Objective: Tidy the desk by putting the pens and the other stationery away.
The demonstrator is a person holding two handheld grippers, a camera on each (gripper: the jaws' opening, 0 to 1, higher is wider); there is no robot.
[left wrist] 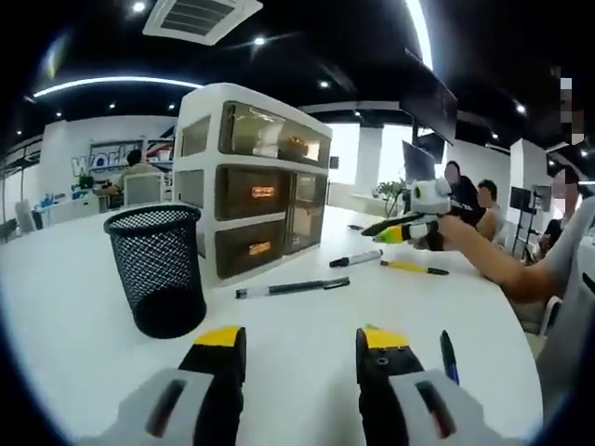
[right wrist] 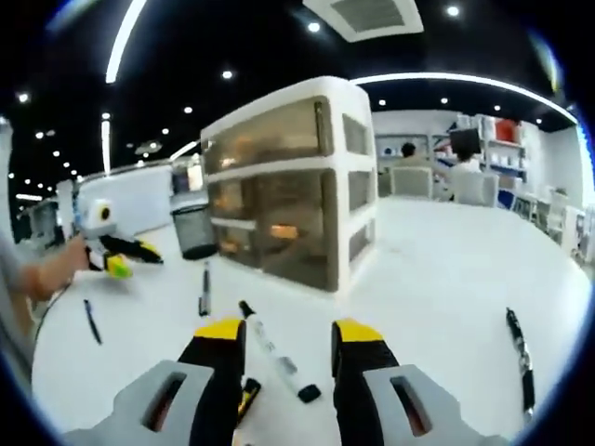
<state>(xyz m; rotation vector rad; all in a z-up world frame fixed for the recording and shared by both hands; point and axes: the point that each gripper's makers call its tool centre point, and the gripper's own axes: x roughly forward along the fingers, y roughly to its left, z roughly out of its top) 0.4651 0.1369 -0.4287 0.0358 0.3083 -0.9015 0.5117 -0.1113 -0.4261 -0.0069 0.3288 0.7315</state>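
Observation:
My left gripper (left wrist: 300, 348) is open over the bare white desk (left wrist: 307, 325), nothing between its jaws. In front of it lie a black pen (left wrist: 293, 287), a white marker (left wrist: 355, 258), a yellow pen (left wrist: 414, 268) and, to the right, a blue pen (left wrist: 449, 358). A black mesh pen cup (left wrist: 158, 269) stands at the left beside a drawer unit (left wrist: 251, 177). My right gripper (right wrist: 288, 344) is open, low over the white marker (right wrist: 277, 362), which lies between its jaws. The yellow pen (right wrist: 247, 395) pokes out beside its left jaw.
In the right gripper view a black pen (right wrist: 204, 290) and the blue pen (right wrist: 91, 321) lie to the left, and another black pen (right wrist: 519, 358) far right. The mesh cup (right wrist: 193, 230) stands behind the drawer unit (right wrist: 293, 186). People sit at the desk's far end.

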